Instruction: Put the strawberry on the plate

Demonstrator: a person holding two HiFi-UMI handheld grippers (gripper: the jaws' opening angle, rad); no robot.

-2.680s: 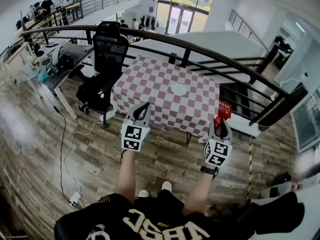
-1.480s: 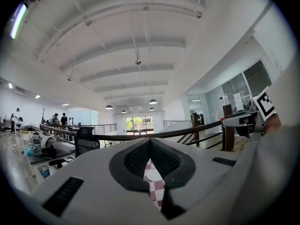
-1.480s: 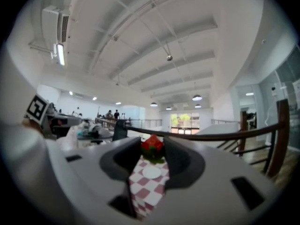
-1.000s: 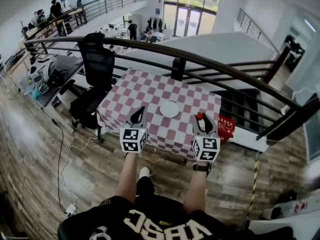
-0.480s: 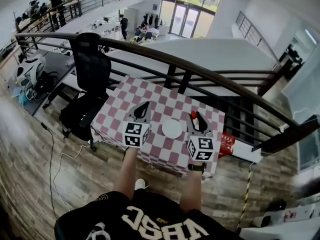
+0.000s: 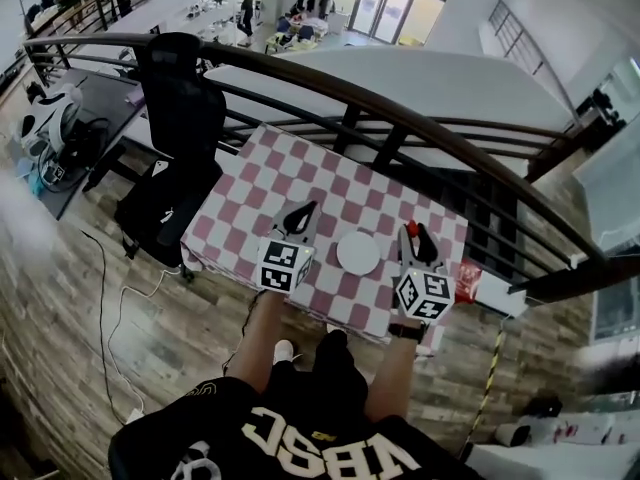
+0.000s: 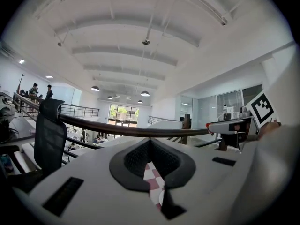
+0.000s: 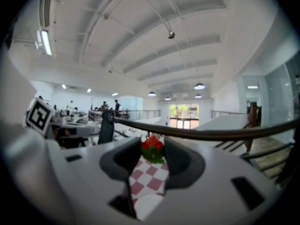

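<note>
Two grippers are raised over the table (image 6: pixel 300 183), which is covered in a red-and-white checked cloth.

Left gripper (image 6: pixel 297 223): jaws closed together with nothing between them. Only a thin strip of checked cloth shows past the pads.

Right gripper (image 8: pixel 152 144): clamped on the strawberry (image 8: pixel 152 148), which has a red body and green leaves and sits at the jaw tips. In the head view the strawberry hangs just right of the plate (image 6: pixel 358 253), above the cloth and not over the plate. The plate is white and round and lies between the two grippers, near the table's front edge.

Around the table:
- A black office chair (image 6: pixel 180 103) stands off the far left corner.
- A dark curved railing (image 6: pixel 400 118) runs close behind the table.
- A red item (image 6: pixel 468 280) sits low at the right side; I cannot tell what it is.
- A cable (image 6: pixel 105 298) trails over the wood-plank floor (image 6: pixel 80 368).

Room: an open upper level with a white ribbed ceiling, round lamps and glass doors at the far end.

Views: only the head view shows the plate whole. The left gripper view catches the right gripper's marker cube (image 7: pixel 262 108) at its right edge. The right gripper view alone shows the strawberry's leaves.
</note>
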